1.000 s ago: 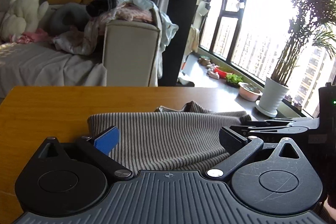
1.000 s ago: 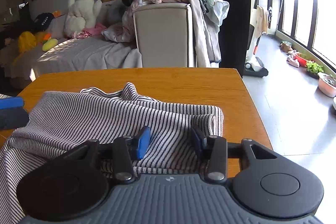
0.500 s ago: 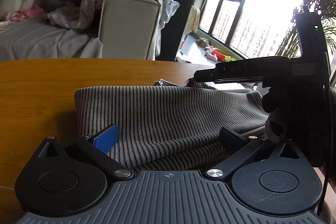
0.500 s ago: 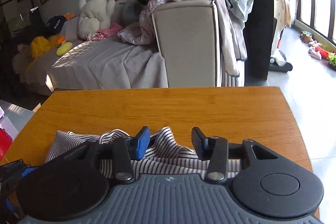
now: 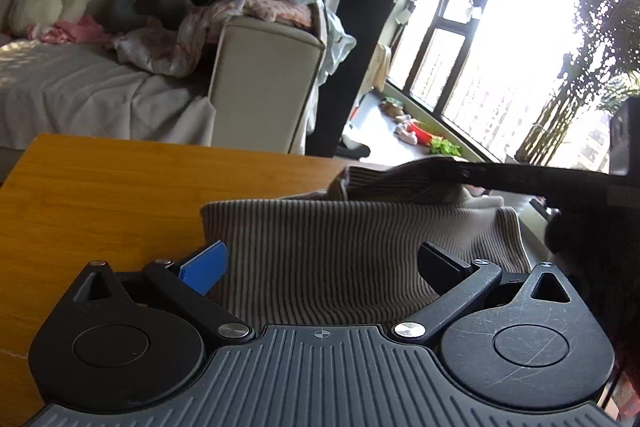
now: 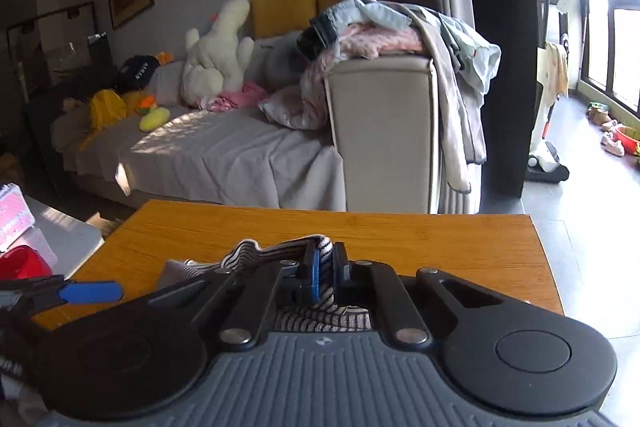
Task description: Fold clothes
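Jaws of right gripper just clamped on striped garment edge; left gripper jaws apart. Cloth soft, limp, light; needs 2nd pinch at near hem.

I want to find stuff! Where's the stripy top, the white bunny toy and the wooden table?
stripy top (image 5: 340, 251): left wrist view, on its flat ribbed middle.
white bunny toy (image 6: 212, 55): right wrist view, on its body.
wooden table (image 6: 440, 239): right wrist view, on bare wood.

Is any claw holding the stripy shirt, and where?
The right gripper has just closed on the striped garment, pinching a raised fold at its edge. The left gripper is open, holding nothing.
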Motion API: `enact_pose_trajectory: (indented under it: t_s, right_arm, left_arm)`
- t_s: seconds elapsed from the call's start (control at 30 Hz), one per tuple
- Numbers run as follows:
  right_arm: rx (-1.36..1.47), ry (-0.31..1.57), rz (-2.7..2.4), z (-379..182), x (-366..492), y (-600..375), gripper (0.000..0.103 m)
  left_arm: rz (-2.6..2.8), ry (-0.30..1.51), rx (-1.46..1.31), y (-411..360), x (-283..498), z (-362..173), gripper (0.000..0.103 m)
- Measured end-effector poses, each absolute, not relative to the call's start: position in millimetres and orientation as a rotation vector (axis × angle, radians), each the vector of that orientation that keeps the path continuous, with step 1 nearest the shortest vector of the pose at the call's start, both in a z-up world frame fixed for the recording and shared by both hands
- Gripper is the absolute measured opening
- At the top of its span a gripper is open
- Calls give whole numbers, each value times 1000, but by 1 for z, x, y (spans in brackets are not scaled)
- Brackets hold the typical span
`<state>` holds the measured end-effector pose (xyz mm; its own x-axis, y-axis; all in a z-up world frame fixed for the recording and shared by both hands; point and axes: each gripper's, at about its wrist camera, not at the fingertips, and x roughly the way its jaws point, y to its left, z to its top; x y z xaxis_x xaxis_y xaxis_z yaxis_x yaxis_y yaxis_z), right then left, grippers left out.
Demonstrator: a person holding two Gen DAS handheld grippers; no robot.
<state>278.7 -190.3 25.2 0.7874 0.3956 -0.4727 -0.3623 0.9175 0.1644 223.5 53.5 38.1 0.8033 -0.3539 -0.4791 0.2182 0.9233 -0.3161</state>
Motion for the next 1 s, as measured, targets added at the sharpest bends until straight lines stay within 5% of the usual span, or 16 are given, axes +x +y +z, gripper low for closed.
enact_pose_trajectory:
  t_s: [0.5, 0.53, 0.63, 0.67, 0.77, 0.83, 1.0]
  right_arm:
    - [130, 658, 454, -28, 135, -211, 6]
    - [117, 663, 453, -29, 132, -211, 6]
    - [62, 638, 476, -18, 118, -211, 8]
    - [63, 610, 487, -10, 112, -213, 8]
    - [71, 523, 484, 12, 101, -221, 19]
    - [77, 468, 444, 23, 100, -228, 38]
    - [24, 600, 246, -5, 126, -242, 47]
  left_arm:
    - [-299, 566, -210, 42, 181, 66, 103]
    - [-301, 576, -200, 41, 181, 63, 99]
    - [-299, 642, -129, 36, 179, 53, 65]
    - [-296, 658, -105, 35, 177, 48, 65]
    - [-303, 664, -31, 31, 167, 39, 65]
    - [-308, 666, 3, 29, 159, 36, 65]
    - [-265, 676, 30, 42, 148, 34, 83]
